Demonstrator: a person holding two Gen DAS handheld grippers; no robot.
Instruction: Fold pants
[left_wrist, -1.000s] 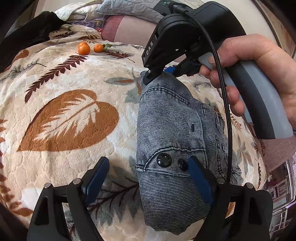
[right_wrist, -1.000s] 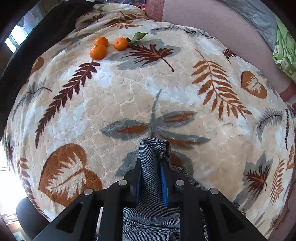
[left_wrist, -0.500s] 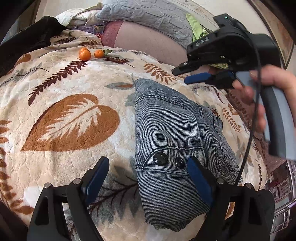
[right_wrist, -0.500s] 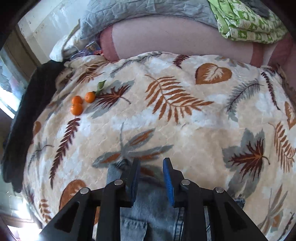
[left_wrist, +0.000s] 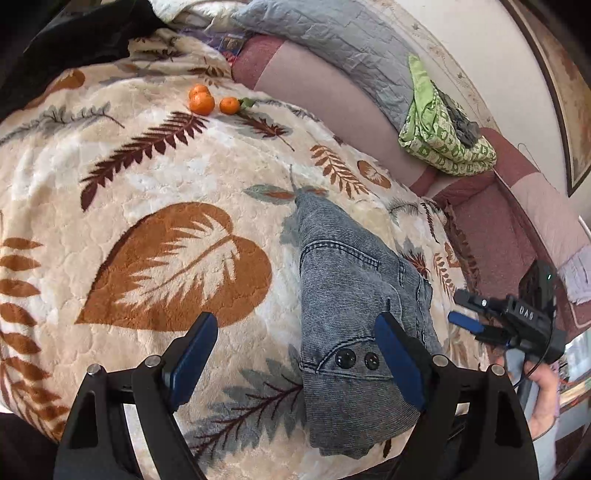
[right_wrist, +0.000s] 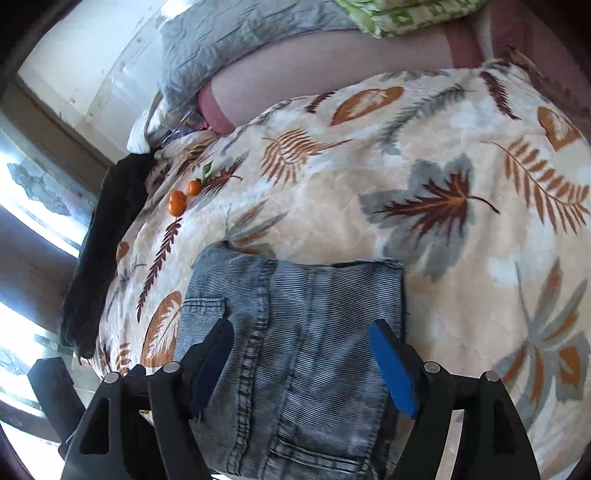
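Folded grey denim pants (left_wrist: 343, 295) lie on a leaf-print blanket (left_wrist: 155, 206), with three tangerines (left_wrist: 207, 101) well apart near its far edge beside a dark garment (right_wrist: 96, 243), a grey quilt (left_wrist: 332, 40) and a green cloth (left_wrist: 439, 136). The left gripper (left_wrist: 295, 354) hovers spread wide over the waistband, nothing between its pads. The right gripper (right_wrist: 301, 365), its jaws opening, clear of the denim below, leaves broad bare blanket to the pants' left and beyond.
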